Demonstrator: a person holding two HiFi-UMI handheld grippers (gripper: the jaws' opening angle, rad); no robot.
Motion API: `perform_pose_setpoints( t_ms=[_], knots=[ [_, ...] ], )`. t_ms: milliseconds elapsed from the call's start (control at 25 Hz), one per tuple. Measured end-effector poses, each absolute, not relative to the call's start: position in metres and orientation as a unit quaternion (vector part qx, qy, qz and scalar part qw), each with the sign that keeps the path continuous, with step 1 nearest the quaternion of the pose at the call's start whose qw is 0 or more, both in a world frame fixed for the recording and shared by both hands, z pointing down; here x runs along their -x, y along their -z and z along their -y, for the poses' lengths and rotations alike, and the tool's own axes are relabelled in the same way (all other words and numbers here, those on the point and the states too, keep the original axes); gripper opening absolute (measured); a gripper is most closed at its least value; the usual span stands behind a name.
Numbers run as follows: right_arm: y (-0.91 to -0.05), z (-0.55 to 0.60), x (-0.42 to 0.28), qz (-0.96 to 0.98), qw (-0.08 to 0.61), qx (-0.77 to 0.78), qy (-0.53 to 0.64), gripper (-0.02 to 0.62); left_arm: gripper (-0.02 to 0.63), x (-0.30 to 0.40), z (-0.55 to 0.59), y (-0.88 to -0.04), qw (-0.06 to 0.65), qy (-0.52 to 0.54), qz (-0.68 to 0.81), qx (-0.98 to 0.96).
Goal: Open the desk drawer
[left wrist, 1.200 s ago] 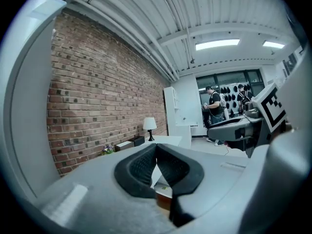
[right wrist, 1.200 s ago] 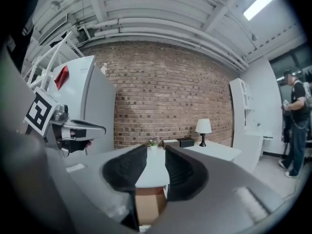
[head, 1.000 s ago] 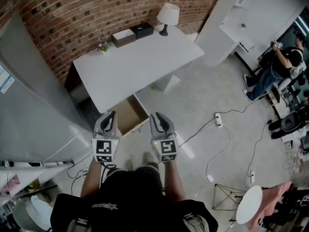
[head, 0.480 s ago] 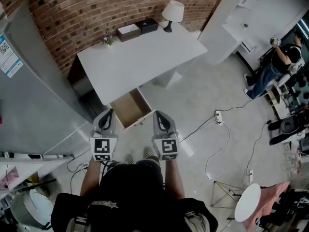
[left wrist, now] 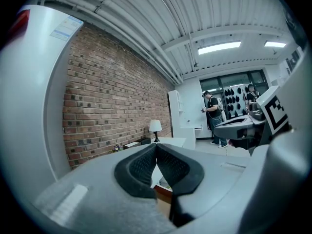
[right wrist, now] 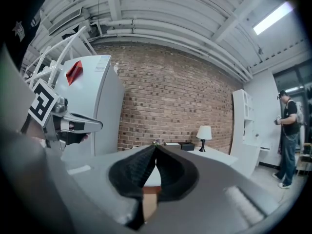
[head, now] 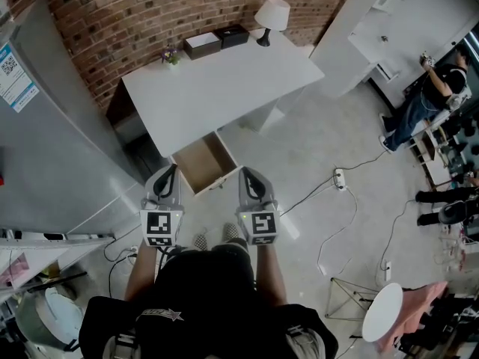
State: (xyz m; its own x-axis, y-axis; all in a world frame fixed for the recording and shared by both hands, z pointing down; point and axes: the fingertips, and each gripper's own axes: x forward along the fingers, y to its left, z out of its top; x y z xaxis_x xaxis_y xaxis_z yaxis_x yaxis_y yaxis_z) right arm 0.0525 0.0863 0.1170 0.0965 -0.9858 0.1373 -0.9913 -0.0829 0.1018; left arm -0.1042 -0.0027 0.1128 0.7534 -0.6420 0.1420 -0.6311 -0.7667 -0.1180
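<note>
The white desk (head: 224, 81) stands against the brick wall, and its wooden drawer (head: 202, 163) is pulled out toward me and looks empty. My left gripper (head: 166, 179) hovers at the drawer's near left corner and my right gripper (head: 250, 178) just right of its front. Neither touches the drawer. In the left gripper view the left gripper (left wrist: 156, 147) has its pads pressed together on nothing. The right gripper (right wrist: 155, 147) is likewise shut and empty in the right gripper view, with the drawer's wood (right wrist: 150, 199) showing below it.
A lamp (head: 272, 13), two boxes (head: 202, 43) and a small plant (head: 171, 54) sit along the desk's back edge. A grey fridge (head: 52, 148) rises at the left. A power strip (head: 338, 179) with cables lies on the floor at the right, and a person (head: 419, 111) stands farther off.
The right gripper's jaws have gone from slightly parted to shut, holding nothing. Both grippers shifted a little beside the drawer, which stays open.
</note>
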Motion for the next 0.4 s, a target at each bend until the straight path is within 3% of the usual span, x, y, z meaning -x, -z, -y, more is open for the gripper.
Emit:
perform_pose_setpoints(
  t_ms=[400],
  knots=[
    [-0.1167, -0.0855, -0.0526, 0.670, 0.080, -0.738, -0.015, 0.006, 0.011, 0.1032, 0.0041, -0.1155, 0.031, 0.085, -0.338, 0.937]
  ],
)
